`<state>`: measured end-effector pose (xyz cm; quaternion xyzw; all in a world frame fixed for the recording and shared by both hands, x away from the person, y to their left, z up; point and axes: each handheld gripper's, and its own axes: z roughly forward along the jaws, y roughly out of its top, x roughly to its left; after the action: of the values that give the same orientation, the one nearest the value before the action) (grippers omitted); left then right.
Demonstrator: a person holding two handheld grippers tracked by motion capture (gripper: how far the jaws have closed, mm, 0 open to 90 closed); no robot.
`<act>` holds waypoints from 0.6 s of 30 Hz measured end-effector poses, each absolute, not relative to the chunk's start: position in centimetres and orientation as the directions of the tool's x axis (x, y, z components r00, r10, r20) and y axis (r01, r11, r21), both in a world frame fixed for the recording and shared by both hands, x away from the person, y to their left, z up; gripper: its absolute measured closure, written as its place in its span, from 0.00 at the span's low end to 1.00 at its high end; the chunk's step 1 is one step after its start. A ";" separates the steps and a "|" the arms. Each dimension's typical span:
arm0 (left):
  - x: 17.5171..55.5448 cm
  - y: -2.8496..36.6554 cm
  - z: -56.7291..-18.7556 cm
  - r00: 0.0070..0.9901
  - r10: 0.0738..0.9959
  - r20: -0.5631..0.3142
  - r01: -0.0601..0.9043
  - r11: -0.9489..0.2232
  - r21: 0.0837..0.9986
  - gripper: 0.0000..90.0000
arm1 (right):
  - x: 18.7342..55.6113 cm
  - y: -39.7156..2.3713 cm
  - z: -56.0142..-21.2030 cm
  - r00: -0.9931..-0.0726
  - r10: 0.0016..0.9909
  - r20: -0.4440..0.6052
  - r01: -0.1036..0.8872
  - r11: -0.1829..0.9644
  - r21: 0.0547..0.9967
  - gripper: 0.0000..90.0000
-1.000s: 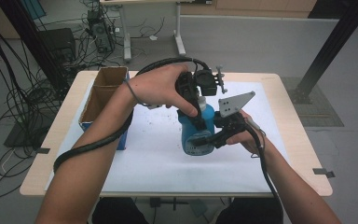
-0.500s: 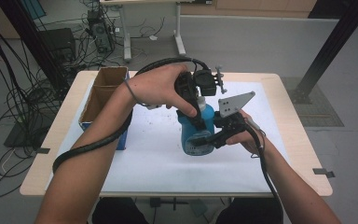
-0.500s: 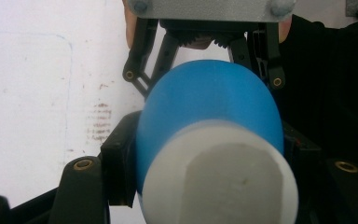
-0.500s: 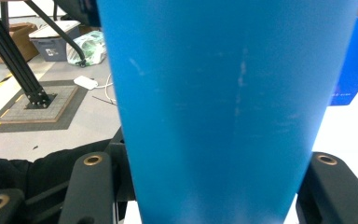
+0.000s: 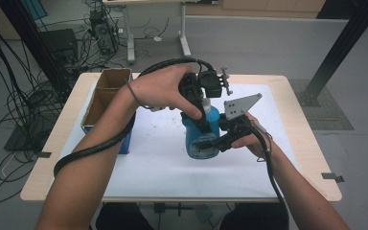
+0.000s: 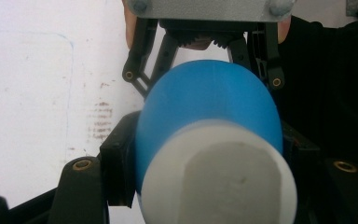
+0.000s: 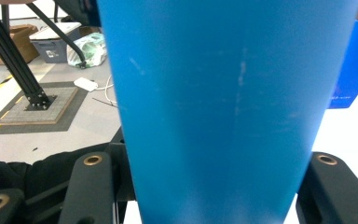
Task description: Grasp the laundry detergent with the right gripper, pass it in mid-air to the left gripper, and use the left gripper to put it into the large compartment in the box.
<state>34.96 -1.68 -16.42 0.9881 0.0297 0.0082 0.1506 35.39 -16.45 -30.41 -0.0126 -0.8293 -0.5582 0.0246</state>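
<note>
Room: cables trail over the grey floor behind a pale wooden table (image 5: 297, 158) covered with a white sheet, near the middle of which the work takes place.
Bottle: a blue plastic bottle with a white cap (image 5: 202, 136) stands upright on the sheet, between the two hands.
Left gripper: the left gripper (image 5: 197, 111) comes down from above, its jaws closed on the white cap (image 6: 216, 179) at the bottle's top.
Right gripper: the right gripper (image 5: 210, 142) comes in from the side, jaws clamped on the blue body (image 7: 223, 107) low down.
Box: an open brown cardboard box with a blue side (image 5: 106, 103) sits well apart at the table's left edge.
Risk, twist: if the cap is being turned, the smooth body could spin inside the side grip, I think.
Risk, tip: a hard pull upward might tilt the bottle and spill whatever it holds.
Risk, squeeze: soft plastic could buckle under the clamp.
</note>
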 end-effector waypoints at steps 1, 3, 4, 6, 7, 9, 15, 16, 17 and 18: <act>35.0 -1.7 -16.4 0.998 0.059 0.008 0.054 -0.953 0.297 0.42 | 35.4 -16.4 -30.4 -0.998 -0.007 0.055 0.048 0.377 0.925 0.49; 35.0 -1.6 -16.4 0.998 0.060 0.008 0.055 -0.953 0.296 0.42 | 35.4 -16.4 -30.4 -0.998 -0.008 0.056 0.049 0.377 0.925 0.49; 35.0 -1.6 -16.4 0.998 0.060 0.007 0.055 -0.953 0.299 0.42 | 35.4 -16.4 -30.4 -0.998 -0.008 0.056 0.049 0.377 0.925 0.49; 35.0 -1.5 -16.5 0.998 0.066 0.004 0.062 -0.952 0.301 0.42 | 35.5 -16.4 -30.4 -0.998 -0.008 0.058 0.051 0.377 0.925 0.49; 35.1 -1.5 -16.5 0.998 0.062 0.004 0.058 -0.953 0.297 0.42 | 35.4 -16.3 -30.4 -0.998 -0.007 0.062 0.055 0.375 0.925 0.49; 35.0 -1.5 -16.6 0.998 0.065 0.004 0.061 -0.952 0.300 0.42 | 35.4 -16.3 -30.5 -0.998 -0.009 0.061 0.053 0.378 0.924 0.49; 35.0 -1.4 -16.5 0.998 0.063 0.004 0.059 -0.952 0.299 0.42 | 35.3 -16.2 -30.5 -0.998 -0.008 0.063 0.055 0.379 0.924 0.49; 34.9 -1.4 -16.5 0.998 0.062 0.004 0.058 -0.952 0.299 0.42 | 35.3 -16.2 -30.5 -0.998 -0.008 0.066 0.058 0.377 0.924 0.49; 34.9 -1.4 -16.5 0.998 0.062 0.005 0.058 -0.953 0.298 0.42 | 35.3 -16.2 -30.5 -0.998 -0.008 0.066 0.058 0.375 0.925 0.49; 34.9 -1.4 -16.4 0.998 0.061 0.007 0.056 -0.953 0.297 0.42 | 35.3 -16.2 -30.5 -0.998 -0.008 0.065 0.057 0.376 0.925 0.49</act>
<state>34.90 -1.41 -16.44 0.9882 0.0298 0.0082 0.1501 35.30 -16.16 -30.47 -0.0150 -0.8289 -0.5585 0.0290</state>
